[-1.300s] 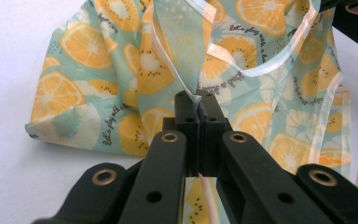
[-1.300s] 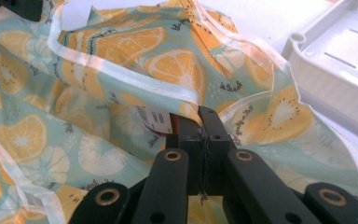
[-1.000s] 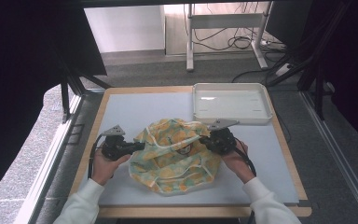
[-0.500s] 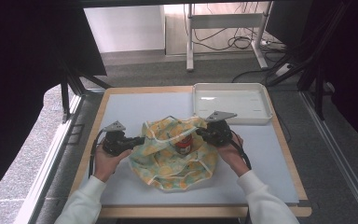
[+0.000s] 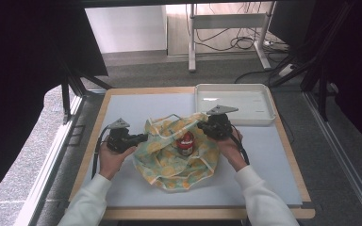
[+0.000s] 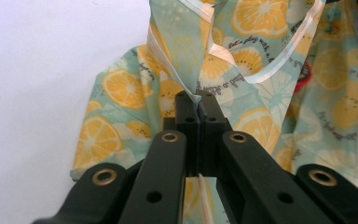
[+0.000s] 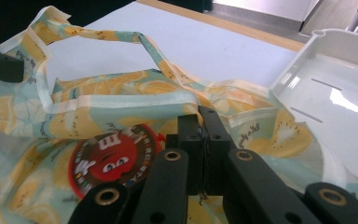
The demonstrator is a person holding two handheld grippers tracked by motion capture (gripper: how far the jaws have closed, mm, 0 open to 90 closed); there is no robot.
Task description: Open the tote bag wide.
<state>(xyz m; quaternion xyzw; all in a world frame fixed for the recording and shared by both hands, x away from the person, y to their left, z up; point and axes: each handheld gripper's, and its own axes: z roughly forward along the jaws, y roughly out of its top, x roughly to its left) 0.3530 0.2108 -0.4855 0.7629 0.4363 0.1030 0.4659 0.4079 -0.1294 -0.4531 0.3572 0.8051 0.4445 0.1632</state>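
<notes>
A pale green cloth bag point(image 5: 179, 155) printed with orange slices lies on the white mat, its mouth pulled wide. Inside it a round red candy tin point(image 5: 185, 142) shows through the opening; it also sits low left in the right gripper view point(image 7: 114, 165). My left gripper point(image 5: 143, 137) is shut on the bag's left rim, and the left gripper view has the cloth edge pinched between the jaws point(image 6: 198, 100). My right gripper point(image 5: 201, 126) is shut on the right rim, with the hem caught in its jaws point(image 7: 204, 119). A thin handle strap point(image 7: 98, 35) arches up behind.
A white plastic tray point(image 5: 233, 104) stands at the table's far right, just beyond the right gripper. The wooden table edge point(image 5: 146, 90) frames the mat. Cables and a stand's legs lie on the floor behind.
The two grippers have drawn apart with the bag's rim held, the right one shifting toward the tray. The mouth has spread and the red tin has come into sight.
</notes>
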